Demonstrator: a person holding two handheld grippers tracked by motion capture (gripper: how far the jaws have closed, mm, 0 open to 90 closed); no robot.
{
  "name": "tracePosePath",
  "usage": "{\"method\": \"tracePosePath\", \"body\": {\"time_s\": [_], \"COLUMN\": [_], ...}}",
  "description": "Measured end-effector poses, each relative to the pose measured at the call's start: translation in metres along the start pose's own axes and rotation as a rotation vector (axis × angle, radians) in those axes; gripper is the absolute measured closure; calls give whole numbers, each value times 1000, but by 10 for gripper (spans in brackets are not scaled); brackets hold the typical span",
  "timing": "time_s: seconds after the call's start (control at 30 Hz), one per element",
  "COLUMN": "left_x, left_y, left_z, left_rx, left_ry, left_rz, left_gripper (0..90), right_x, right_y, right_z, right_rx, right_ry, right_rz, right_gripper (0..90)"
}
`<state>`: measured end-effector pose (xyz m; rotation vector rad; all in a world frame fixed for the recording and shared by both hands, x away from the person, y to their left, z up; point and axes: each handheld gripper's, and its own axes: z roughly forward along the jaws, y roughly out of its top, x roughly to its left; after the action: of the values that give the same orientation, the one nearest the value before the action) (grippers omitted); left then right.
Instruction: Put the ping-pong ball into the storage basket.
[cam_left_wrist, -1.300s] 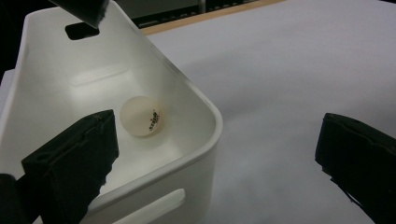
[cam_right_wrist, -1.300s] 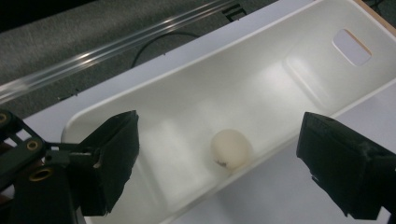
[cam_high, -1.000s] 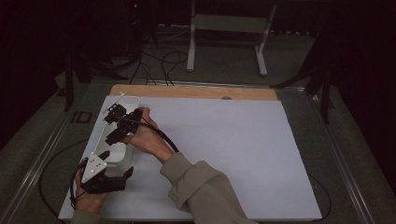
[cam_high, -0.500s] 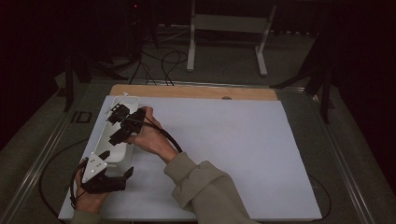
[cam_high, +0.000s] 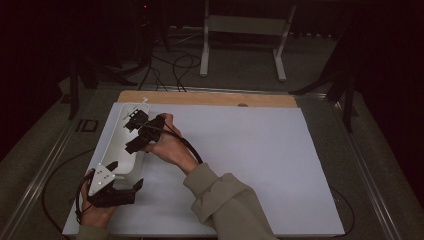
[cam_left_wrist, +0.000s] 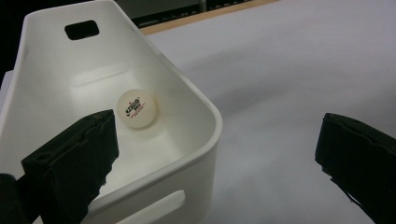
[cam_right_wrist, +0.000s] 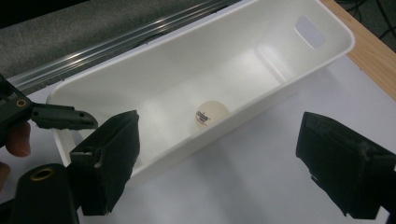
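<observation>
Right gripper (cam_right_wrist: 215, 163) drawn slightly back from over white bin (cam_right_wrist: 154, 60) since a second ago — jaws spread, empty. Table-tennis ball (cam_right_wrist: 211, 113) resting on bin floor (red logo showing). Left gripper (cam_left_wrist: 217, 168) spread astride near bin wall — placement apparently done.

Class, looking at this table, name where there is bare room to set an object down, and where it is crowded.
Bare: the white sheet right of the sleeve, out to its far and right edges. Crowded: the left edge, with the white bin, its ball and both grippers.
</observation>
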<state>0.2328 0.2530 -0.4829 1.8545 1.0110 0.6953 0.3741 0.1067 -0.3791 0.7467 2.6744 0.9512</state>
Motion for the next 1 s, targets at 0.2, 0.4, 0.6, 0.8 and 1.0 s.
{"method": "tracePosePath", "body": {"time_s": [0.2, 0.4, 0.6, 0.8, 1.0], "left_x": [0, 0, -1, -1, -1], "left_y": [0, 0, 0, 0, 0], "left_z": [0, 1, 1, 1, 1], "left_rx": [0, 0, 0, 1, 3], "left_ry": [0, 1, 1, 1, 1], "left_rz": [1, 0, -1, -1, -4], "left_gripper": [1, 1, 1, 1, 1], "right_x": [-6, -12, -20, -27, -33], "right_y": [-6, -13, -20, -28, -35], "right_z": [-9, -18, -26, -34, -40], "right_rx": [-6, -11, -20, -20, -27], "right_ry": [-5, -15, -26, -37, -42], "right_rz": [3, 10, 25, 33, 42], "right_gripper": [134, 136, 140, 145, 146]}}
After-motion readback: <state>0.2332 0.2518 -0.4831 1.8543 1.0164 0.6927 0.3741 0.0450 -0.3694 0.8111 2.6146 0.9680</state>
